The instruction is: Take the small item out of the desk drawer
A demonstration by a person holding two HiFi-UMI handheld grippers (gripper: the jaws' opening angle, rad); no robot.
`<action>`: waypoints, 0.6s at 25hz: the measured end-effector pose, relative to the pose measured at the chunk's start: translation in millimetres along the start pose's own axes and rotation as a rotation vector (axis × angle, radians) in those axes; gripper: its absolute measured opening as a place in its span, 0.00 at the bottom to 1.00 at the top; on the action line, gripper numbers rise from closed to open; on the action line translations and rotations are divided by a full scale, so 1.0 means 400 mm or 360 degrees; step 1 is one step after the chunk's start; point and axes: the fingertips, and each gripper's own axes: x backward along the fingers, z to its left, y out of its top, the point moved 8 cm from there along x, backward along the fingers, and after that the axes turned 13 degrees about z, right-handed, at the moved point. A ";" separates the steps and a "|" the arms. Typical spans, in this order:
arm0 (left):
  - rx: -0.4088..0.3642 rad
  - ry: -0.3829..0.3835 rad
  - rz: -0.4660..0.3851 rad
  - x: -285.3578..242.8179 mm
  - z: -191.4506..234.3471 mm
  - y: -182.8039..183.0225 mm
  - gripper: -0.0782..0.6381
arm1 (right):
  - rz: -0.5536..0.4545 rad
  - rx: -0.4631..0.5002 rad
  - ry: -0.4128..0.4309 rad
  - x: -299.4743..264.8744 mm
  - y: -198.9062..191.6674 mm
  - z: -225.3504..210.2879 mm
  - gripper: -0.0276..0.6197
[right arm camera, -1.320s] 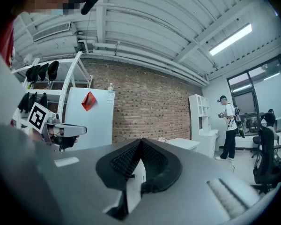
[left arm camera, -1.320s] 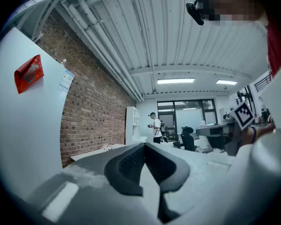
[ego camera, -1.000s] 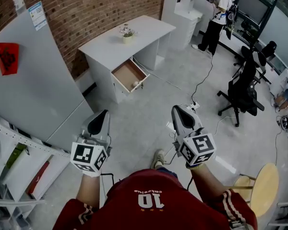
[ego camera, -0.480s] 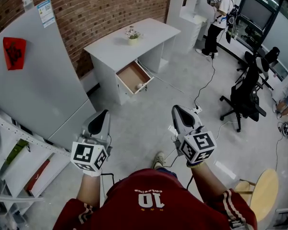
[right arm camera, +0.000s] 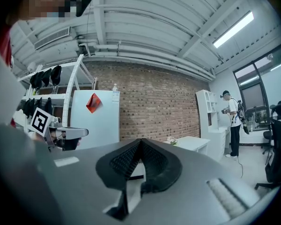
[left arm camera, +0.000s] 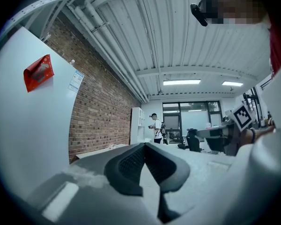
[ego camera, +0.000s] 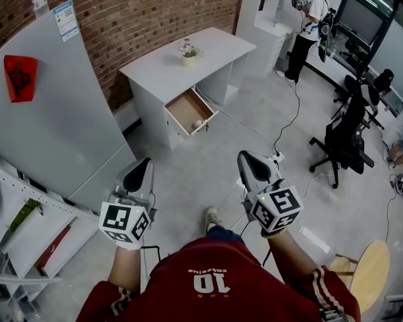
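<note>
While small item (ego camera: 197, 123) lies in drawer (ego camera: 183, 107), left tongs (ego camera: 141, 166), right tongs (ego camera: 248, 161) hover afar.

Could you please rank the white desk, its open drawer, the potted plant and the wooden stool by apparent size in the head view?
1. white desk
2. wooden stool, though nearer the camera, so this rank is unsure
3. open drawer
4. potted plant

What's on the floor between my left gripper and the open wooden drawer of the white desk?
Nothing: in the head view only bare grey floor separates the left gripper from the open wooden drawer.
</note>
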 end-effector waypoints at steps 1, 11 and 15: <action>0.0015 -0.0011 0.0002 -0.007 0.001 -0.003 0.11 | 0.0003 -0.0001 0.0004 -0.006 -0.001 -0.005 0.05; 0.0000 0.0013 0.0045 -0.087 0.078 0.011 0.11 | 0.0026 -0.0031 0.0131 -0.176 0.011 -0.036 0.05; -0.0011 0.0031 0.0048 -0.139 0.125 0.032 0.11 | -0.0001 -0.0059 0.0165 -0.253 0.031 -0.075 0.05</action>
